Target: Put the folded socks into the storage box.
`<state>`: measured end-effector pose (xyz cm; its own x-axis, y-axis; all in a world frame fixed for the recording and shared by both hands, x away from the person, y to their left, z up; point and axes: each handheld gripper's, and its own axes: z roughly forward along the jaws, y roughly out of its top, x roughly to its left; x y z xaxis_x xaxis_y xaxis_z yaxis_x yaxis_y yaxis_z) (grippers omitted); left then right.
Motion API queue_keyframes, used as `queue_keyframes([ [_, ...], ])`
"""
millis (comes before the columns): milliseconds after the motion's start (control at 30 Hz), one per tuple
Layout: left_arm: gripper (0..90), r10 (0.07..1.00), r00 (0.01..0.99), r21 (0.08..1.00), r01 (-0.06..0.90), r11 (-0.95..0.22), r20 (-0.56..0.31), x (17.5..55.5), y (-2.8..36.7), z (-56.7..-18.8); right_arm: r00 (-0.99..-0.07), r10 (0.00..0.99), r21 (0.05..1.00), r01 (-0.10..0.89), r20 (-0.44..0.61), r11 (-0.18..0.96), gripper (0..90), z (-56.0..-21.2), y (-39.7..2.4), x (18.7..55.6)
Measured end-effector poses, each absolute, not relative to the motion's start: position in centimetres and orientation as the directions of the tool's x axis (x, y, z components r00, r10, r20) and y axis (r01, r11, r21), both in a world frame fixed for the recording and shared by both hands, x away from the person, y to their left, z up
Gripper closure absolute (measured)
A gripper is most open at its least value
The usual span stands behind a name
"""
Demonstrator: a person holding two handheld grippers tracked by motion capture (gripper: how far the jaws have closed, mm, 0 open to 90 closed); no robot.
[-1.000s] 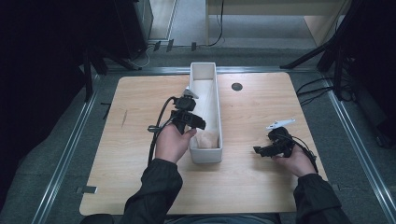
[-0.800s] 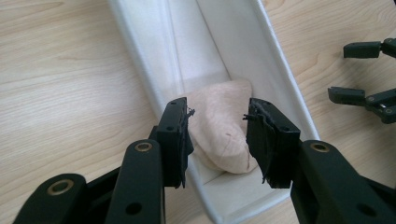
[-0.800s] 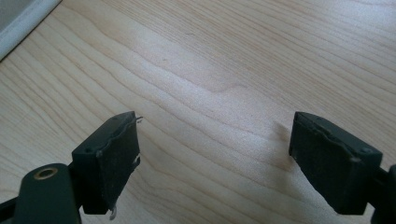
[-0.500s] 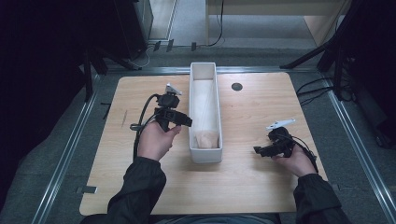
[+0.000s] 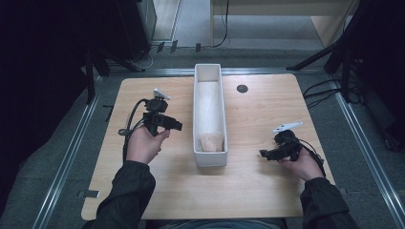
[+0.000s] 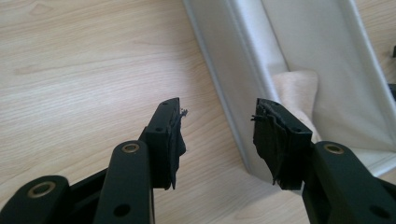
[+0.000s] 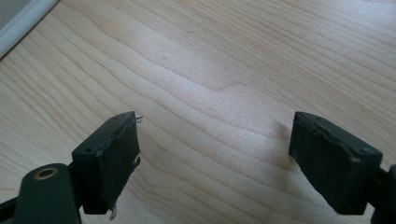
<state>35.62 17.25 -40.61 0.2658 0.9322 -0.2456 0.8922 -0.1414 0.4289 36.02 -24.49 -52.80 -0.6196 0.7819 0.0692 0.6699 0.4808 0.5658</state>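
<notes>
One wooden table carries one long white bin running from near to far down its middle. One pale, cream-coloured cloth lies inside the bin at its near end, touching the near wall. One small dark round hole sits in the tabletop far and just right of the bin. Two grippers are held over the table. The left gripper hangs just left of the bin, its jaws apart with nothing between them, having just been opening. The right gripper rests well right of the bin near the table's right edge, jaws spread wide over bare wood, grasping nothing.
</notes>
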Motion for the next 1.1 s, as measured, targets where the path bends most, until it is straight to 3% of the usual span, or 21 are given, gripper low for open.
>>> queue_keyframes([
  [1100,42.2,0.933,0.290,0.516,0.845,-0.143,-0.215,36.4,24.7,-47.0,-0.622,0.780,0.560,0.673,0.074,0.484,16.0,-52.8,-24.6,35.8],
])
